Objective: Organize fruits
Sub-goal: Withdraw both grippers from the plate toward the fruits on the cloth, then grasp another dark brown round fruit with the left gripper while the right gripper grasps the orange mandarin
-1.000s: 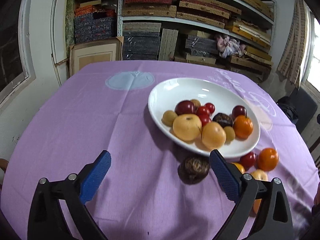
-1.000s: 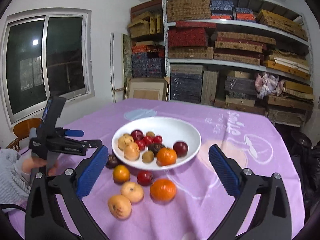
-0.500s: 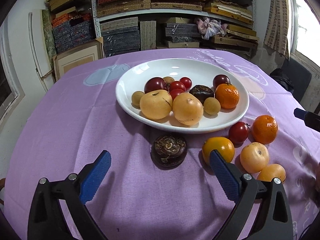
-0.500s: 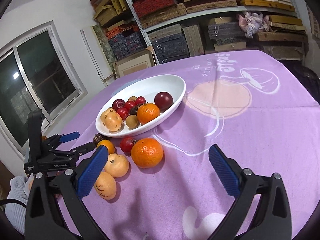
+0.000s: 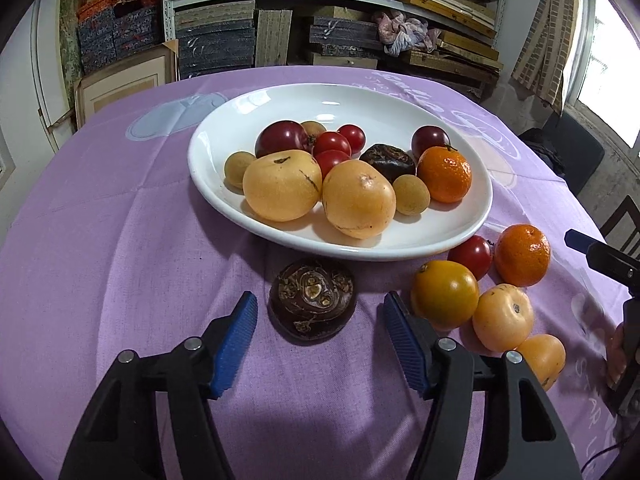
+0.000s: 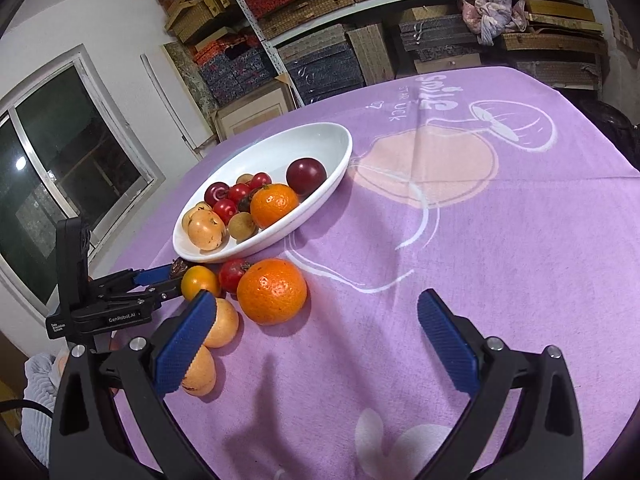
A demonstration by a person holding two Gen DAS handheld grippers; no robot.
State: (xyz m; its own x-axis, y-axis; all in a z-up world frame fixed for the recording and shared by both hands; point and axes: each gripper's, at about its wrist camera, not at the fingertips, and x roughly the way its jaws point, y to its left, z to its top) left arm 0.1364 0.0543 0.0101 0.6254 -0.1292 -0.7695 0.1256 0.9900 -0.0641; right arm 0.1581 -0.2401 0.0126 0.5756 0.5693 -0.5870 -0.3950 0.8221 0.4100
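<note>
A white oval plate (image 5: 460, 224) (image 6: 320, 148) on the purple cloth holds several fruits. A dark brown round fruit (image 5: 313, 299) lies on the cloth in front of the plate. My left gripper (image 5: 320, 320) is open, its blue pads on either side of that fruit and just short of it. To its right lie an orange tomato (image 5: 444, 294), a red tomato (image 5: 471, 256), a mandarin (image 5: 522, 255) and two yellow fruits (image 5: 503, 317). My right gripper (image 6: 316, 344) is open and empty, low over the cloth beside the mandarin (image 6: 272, 291).
Shelves of stacked boxes (image 5: 320, 0) stand behind the table. A window (image 6: 60, 184) is at the left in the right wrist view. The left gripper's body (image 6: 104, 304) reaches in beside the loose fruits. The cloth (image 6: 500, 240) right of the plate is bare.
My left gripper has moved in close to the dark brown fruit and its jaws have narrowed around it. My right gripper has dropped lower and nearer the loose fruits.
</note>
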